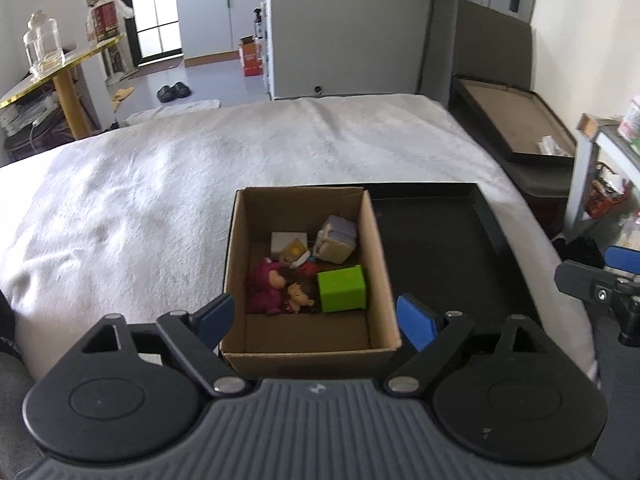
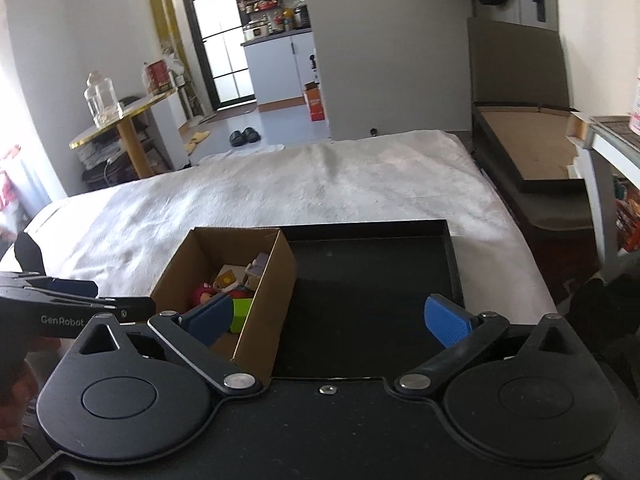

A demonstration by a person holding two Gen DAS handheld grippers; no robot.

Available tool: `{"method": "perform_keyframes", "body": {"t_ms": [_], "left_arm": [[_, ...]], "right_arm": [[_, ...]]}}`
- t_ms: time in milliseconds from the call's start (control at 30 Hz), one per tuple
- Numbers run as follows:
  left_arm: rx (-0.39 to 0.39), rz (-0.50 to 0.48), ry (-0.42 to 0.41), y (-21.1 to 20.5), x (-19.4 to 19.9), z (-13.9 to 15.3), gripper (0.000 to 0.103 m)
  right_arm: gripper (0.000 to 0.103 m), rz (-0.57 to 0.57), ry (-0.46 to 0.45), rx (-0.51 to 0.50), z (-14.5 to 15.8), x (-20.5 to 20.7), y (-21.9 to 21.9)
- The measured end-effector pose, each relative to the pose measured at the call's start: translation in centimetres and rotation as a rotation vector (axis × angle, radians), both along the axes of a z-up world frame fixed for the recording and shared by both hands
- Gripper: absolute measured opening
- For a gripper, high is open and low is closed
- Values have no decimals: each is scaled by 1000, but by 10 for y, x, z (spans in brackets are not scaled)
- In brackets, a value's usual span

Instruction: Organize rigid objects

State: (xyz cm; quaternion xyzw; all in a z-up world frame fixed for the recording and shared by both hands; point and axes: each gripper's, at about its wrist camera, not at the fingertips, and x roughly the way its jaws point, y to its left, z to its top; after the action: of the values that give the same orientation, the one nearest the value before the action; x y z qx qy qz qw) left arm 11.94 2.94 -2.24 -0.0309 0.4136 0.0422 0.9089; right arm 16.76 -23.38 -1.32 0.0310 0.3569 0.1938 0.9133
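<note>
Both grippers, left gripper (image 1: 316,316) and right gripper (image 2: 330,318), hover spread and empty; toys (image 1: 308,272) all sit in cardboard box (image 1: 308,346), black tray (image 1: 440,240) bare: fits sorting done or unloading pending.

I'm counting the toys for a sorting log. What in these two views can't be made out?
- Right wrist view: the cardboard box wall and the gripper's own finger hide most of the toys.
- Left wrist view: the red toy is mostly covered by the things piled around it; its kind is unclear.
- Left wrist view: the black tray floor is too dark to read.
</note>
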Motion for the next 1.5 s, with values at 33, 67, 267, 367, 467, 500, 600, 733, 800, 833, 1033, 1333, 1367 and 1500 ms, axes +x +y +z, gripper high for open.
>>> {"method": "perform_keyframes", "body": {"t_ms": [33, 67, 267, 367, 467, 500, 600, 733, 800, 833, 1033, 1333, 1367, 1500], "left_arm": [[-3, -6, -4, -1, -2, 3, 88], [-8, -10, -7, -1, -5, 5, 88], [-28, -31, -38, -1, -21, 19, 88], [-40, -42, -52, 0, -28, 25, 88], [-78, -58, -56, 1, -37, 31, 88], [-80, -69, -62, 0, -41, 33, 88], [-64, -93, -79, -4, -53, 37, 88], [-67, -112, -89, -7, -68, 39, 89], [-66, -120, -90, -9, -72, 41, 89], [-64, -125, -92, -9, -75, 42, 89], [-47, -153, -115, -15, -87, 48, 89], [-26, -172, -133, -15, -104, 54, 90], [-24, -176, -135, -14, -106, 54, 90], [-19, -166, -135, -9, -114, 54, 90]], "right_arm": [[103, -9, 9, 10, 2, -1, -1], [103, -19, 16, 15, 3, -2, -3], [103, -82, 39, 31, 11, -13, -11], [103, -104, 37, 23, 18, -22, -12], [103, -141, 32, 24, 25, -33, -14], [103, -152, 32, 23, 26, -37, -14], [103, -164, 25, -2, 31, -49, -14], [103, -186, 12, -10, 37, -65, -17], [103, -204, 21, -1, 40, -71, -19], [103, -210, 21, -3, 40, -74, -19], [103, -224, 3, -14, 47, -93, -16], [103, -240, -8, -26, 53, -114, -9], [103, -237, -8, -35, 53, -115, -7], [103, -221, -8, -38, 53, -122, -2]]}}
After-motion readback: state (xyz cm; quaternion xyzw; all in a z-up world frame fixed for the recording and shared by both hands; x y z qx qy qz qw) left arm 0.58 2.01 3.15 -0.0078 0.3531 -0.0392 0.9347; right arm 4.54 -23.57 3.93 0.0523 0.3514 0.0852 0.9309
